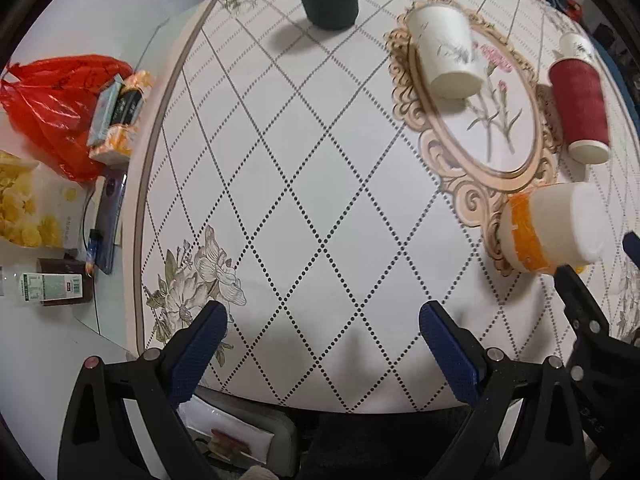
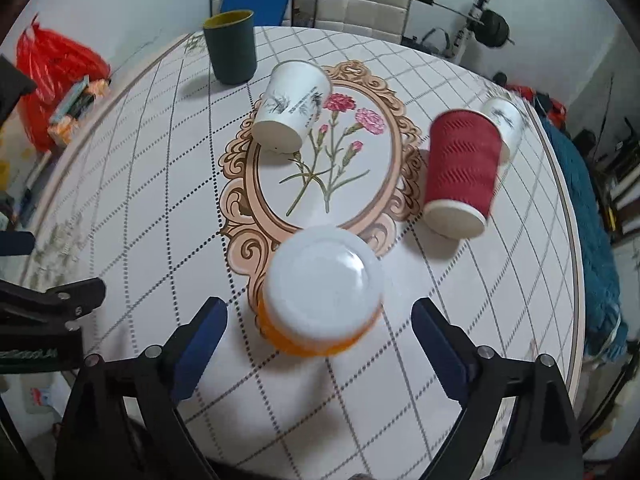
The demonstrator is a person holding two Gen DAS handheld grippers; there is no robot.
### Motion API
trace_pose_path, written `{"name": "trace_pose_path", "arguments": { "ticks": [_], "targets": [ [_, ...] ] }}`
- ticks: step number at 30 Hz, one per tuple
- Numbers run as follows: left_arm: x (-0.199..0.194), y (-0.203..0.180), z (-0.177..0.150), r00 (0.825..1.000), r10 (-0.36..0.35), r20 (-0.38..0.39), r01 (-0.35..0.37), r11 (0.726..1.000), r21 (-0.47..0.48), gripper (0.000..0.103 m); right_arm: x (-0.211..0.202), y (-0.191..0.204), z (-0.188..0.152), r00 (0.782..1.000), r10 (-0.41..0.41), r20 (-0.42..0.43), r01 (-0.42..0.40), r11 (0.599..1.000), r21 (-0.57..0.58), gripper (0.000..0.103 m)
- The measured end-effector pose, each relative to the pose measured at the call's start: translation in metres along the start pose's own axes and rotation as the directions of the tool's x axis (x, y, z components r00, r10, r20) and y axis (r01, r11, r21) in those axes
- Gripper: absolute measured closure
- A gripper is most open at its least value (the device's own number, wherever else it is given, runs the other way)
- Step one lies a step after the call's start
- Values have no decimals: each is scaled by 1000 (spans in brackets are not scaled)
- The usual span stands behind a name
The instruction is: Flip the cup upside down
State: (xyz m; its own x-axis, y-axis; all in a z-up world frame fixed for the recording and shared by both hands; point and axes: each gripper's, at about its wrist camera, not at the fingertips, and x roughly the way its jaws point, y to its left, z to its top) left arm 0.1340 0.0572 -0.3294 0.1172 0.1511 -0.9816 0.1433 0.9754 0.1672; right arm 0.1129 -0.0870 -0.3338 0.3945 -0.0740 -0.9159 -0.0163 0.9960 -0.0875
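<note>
A: How many cups are on the table (image 2: pixel 132 184)?

B: Five. One orange-banded white cup (image 2: pixel 322 304), base up, at the near edge of the flower medallion (image 2: pixel 332 160). One white paper cup (image 2: pixel 292 106), also base up, at the medallion's far left. One red ribbed cup (image 2: pixel 462 166), inverted, just right of the medallion, and one more white cup (image 2: pixel 505 122) partly hidden behind it. One dark green cup (image 2: pixel 231 51) upright, beyond the medallion's far left.

A: And the tongs?

B: Two. The right gripper (image 2: pixel 320 344) is spread wide, its fingers either side of the orange-banded cup, not touching. The left gripper (image 1: pixel 322 344) gapes wide over bare tablecloth, left of the medallion.
</note>
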Motion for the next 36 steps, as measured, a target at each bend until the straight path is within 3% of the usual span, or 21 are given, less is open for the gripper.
{"name": "trace_pose_path", "arguments": {
  "ticks": [8, 16, 25, 32, 36],
  "targets": [
    [-51, -3, -18, 995, -25, 99, 27, 999, -19, 4, -59, -36, -24, 998, -67, -16, 69, 985, 155, 6],
    [-120, -14, -48, 976, -77, 203, 85, 996, -29, 4, -131, -64, -42, 993, -115, 11, 110, 974, 197, 6],
    [-205, -13, -92, 938, -105, 332, 115, 993, -12, 4, -234, -70, -60, 988, -116, 103, 95, 978, 188, 6],
    [-258, -4, -120, 907, -111, 405, 133, 991, -28, 4, -319, -64, -79, 967, -128, 219, 87, 979, 186, 6],
    [-281, 0, -133, 894, -111, 434, 138, 990, -30, 4, -350, -64, -87, 963, -114, 245, 66, 979, 194, 5]
  ]
}}
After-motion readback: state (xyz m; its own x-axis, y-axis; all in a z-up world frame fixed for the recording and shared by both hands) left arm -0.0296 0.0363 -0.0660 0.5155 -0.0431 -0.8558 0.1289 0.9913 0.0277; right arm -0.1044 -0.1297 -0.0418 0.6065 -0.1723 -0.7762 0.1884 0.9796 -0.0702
